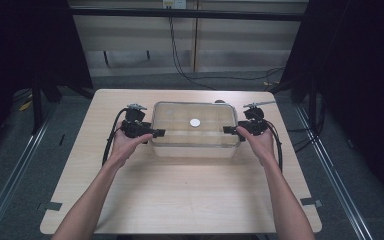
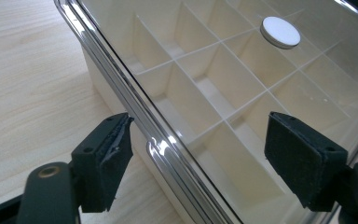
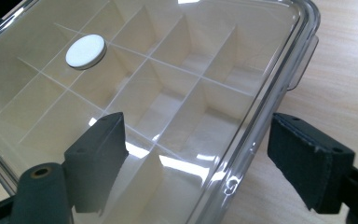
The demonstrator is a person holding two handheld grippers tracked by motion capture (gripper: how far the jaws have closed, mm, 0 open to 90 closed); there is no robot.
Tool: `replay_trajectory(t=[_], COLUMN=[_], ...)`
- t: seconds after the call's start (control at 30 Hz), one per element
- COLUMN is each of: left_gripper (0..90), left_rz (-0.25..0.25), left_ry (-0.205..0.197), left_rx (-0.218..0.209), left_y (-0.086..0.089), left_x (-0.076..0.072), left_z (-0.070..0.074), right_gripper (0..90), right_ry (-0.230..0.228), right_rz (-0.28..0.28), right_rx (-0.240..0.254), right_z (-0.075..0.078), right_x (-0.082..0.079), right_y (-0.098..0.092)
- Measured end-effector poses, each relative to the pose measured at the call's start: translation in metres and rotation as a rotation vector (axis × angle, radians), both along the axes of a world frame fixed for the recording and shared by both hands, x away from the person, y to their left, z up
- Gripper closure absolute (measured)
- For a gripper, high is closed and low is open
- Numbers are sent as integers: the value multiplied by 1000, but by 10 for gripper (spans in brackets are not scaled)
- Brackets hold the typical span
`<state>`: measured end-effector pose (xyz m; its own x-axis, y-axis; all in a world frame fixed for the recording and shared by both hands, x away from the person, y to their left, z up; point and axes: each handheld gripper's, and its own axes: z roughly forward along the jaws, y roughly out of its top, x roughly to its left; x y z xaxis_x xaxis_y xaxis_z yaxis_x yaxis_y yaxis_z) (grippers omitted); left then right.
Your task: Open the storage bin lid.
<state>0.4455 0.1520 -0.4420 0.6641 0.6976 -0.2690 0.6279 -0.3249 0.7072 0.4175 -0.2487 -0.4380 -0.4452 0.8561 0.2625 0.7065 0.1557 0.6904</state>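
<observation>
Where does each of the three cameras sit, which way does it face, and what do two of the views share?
High view: above the person's side, looking forward and down on the table; both forearms, left gripper, right gripper.
Left gripper view: rides the left gripper, open over the clear lid edge.
Right gripper view: rides the right gripper, open over the opposite lid edge.
Shared: both gripper views show the white round knob and divided compartments.

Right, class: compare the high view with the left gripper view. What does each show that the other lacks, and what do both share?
High view alone: the person's hands, the left gripper and right gripper at opposite ends of the box, and the whole table. Left gripper view alone: close detail of the inner dividers and the lid's rim between open jaws. Both: the clear lid's white round knob.
</observation>
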Motion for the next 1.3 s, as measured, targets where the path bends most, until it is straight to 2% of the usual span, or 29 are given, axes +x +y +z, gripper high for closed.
replay_trajectory(t=[0.07,0.13,0.3,0.33,0.4,0.6,0.7,0.77,0.87,0.97,1.03,1.23,1.3], left_gripper=[218,216,190,185,179,147,147,172,206,221,224,293,307], left_rz=[4,-15,-25,-24,-31,-39,-36,-26,-24,-23,-19,-18,-12], left_ry=[7,24,21,30,36,64,63,58,63,51,30,3,-1], left_rx=[-6,-10,3,-8,-3,1,2,-12,-21,-22,-25,-22,-34], left_y=[0,0,-3,-3,-3,-8,-8,-6,-4,-3,-3,-1,-2], left_x=[1,3,4,5,6,11,10,11,11,11,9,7,6], left_z=[0,-1,-1,-2,-2,-2,-2,-2,-3,-1,0,6,6], right_gripper=[189,191,167,159,149,122,123,134,153,194,257,311,323], right_ry=[14,26,41,46,52,52,56,55,41,17,-7,-22,-23], right_rz=[1,8,18,16,13,-4,-11,-26,-45,-67,-88,-89,-93], right_rx=[-3,-3,8,16,21,9,7,10,9,-5,9,40,46], right_z=[-1,-3,-6,-7,-8,-8,-8,-8,-8,-6,-4,1,2], right_x=[0,1,3,4,6,10,11,10,9,7,4,2,1], right_y=[-1,-1,2,3,4,8,9,9,10,10,7,2,2])
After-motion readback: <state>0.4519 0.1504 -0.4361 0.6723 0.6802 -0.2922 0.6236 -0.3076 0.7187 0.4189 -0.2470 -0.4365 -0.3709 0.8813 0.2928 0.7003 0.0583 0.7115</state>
